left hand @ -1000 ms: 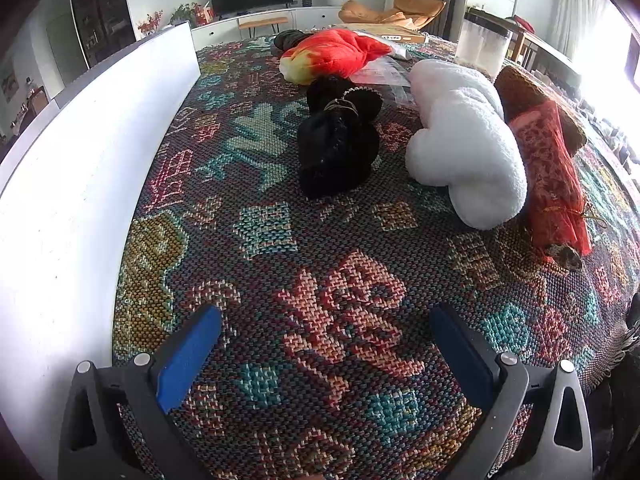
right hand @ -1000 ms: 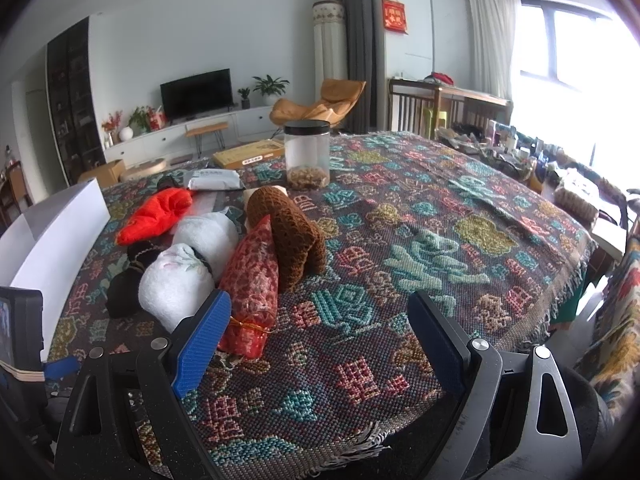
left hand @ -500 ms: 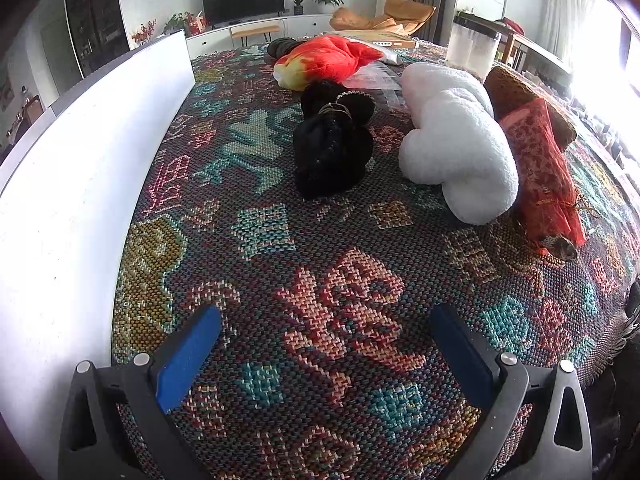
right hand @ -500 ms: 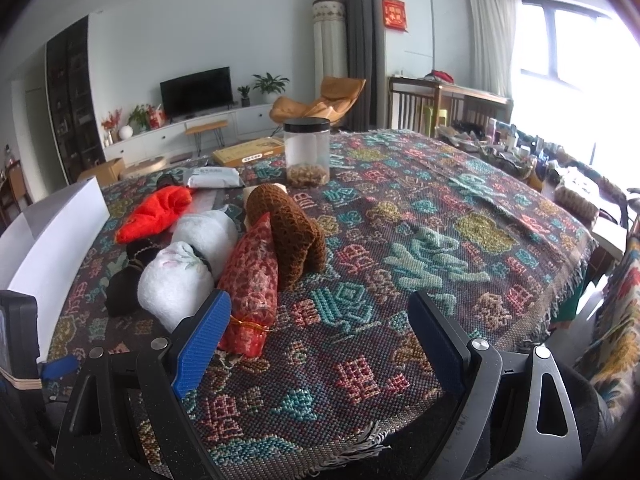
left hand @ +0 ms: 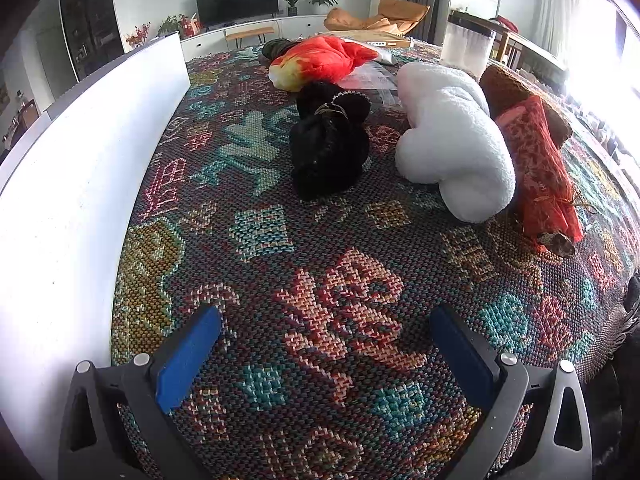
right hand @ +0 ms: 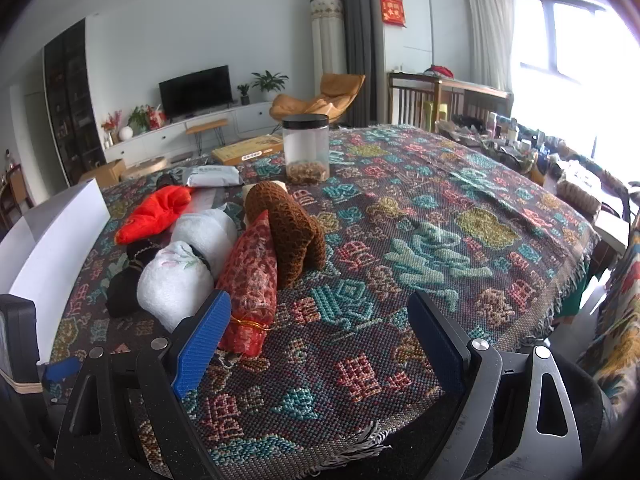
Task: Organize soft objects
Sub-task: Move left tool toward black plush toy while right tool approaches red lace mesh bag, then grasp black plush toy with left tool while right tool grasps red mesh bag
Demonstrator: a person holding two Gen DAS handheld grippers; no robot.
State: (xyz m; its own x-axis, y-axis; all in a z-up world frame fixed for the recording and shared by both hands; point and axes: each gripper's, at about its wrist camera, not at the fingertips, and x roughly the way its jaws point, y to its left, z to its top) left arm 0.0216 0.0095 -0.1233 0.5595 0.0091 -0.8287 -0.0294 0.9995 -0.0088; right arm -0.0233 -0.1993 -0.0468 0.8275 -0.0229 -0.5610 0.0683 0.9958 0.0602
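Ahead of my left gripper (left hand: 324, 344), jaws apart and empty, lie the white plush (left hand: 452, 140), then the black bundle (left hand: 328, 148) and red pouch (left hand: 540, 172). My right gripper (right hand: 320, 336), jaws also apart, has the pouch just beside its left jaw. Sorting seems barely started; the white box (left hand: 72, 168) may be the destination.

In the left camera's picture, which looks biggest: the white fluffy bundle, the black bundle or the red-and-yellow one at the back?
1. white fluffy bundle
2. black bundle
3. red-and-yellow bundle, though it lies farther off, so its place against the black one is unsure.
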